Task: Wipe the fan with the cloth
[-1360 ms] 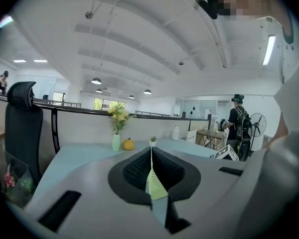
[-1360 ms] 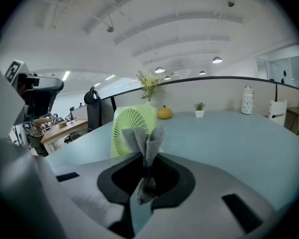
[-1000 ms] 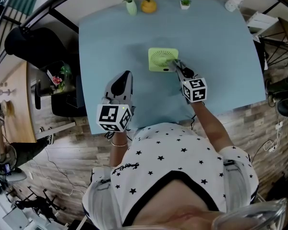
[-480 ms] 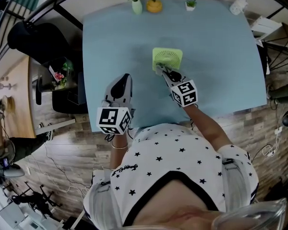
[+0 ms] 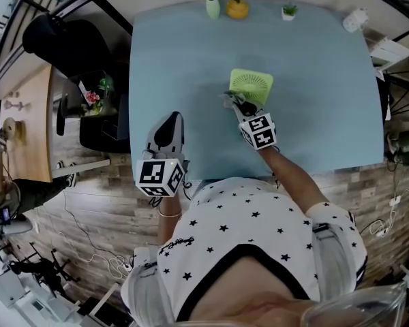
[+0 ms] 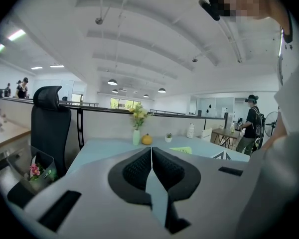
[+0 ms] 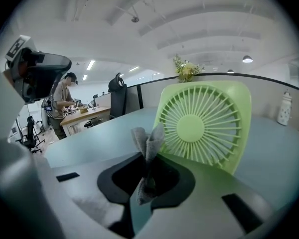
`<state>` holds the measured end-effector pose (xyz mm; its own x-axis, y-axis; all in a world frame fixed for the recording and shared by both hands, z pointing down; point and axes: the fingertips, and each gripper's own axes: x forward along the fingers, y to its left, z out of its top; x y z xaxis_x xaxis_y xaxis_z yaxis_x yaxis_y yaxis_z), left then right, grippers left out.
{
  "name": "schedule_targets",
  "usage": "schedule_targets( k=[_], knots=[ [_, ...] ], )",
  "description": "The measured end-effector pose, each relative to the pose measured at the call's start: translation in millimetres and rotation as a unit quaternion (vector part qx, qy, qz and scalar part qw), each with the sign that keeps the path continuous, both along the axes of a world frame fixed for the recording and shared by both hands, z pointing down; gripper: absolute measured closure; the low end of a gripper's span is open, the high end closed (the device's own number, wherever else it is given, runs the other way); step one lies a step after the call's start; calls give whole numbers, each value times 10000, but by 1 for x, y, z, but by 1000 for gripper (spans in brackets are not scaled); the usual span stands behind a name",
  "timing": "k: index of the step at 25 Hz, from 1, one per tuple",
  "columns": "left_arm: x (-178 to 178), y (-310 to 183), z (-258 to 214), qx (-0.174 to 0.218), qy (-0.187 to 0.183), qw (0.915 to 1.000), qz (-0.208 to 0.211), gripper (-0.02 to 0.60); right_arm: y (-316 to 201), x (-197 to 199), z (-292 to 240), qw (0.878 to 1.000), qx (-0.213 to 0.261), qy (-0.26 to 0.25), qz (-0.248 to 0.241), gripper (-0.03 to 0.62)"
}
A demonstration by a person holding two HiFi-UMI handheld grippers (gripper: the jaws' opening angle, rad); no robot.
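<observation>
In the head view, a light green square plastic fan (image 5: 251,86) sits on the pale blue bench (image 5: 313,80), grille towards the camera. The right gripper (image 5: 234,102) reaches to the fan's near left corner, a scrap of grey cloth (image 5: 230,98) at its tip. The left gripper (image 5: 169,122) rests on the bench's near edge, well to the left of the fan and apart from it. Beyond the fan, along the far edge, stand a small white vase of yellow flowers (image 5: 212,5), a round orange ornament (image 5: 237,8), a tiny potted plant (image 5: 290,11) and, farther right, a white container (image 5: 355,19).

In the left gripper view, the left gripper (image 6: 151,151) has its black jaws pressed together with nothing between them. The fan (image 6: 182,150) shows only as a thin green sliver ahead and to the right.

In the right gripper view, the right gripper (image 7: 146,164) is clamped on the cloth (image 7: 148,142), which sticks up from between the jaws in a folded tuft. The fan (image 7: 205,126) fills the view just behind it. The tuft overlaps the fan's lower left rim; whether they touch I cannot tell.
</observation>
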<state>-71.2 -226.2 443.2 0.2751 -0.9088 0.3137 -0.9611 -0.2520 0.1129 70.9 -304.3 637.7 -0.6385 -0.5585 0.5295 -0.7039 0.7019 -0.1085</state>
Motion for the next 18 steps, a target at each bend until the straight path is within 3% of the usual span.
schedule_targets(
  k=[8,18],
  knots=[
    [20,-8,0,4,37,9997,255,551,-2,32,-2,9996,19,57,291,554],
    [65,-22,0,24,43,9968,801,551,1,101,3,9956,23,152,925,554]
  ],
)
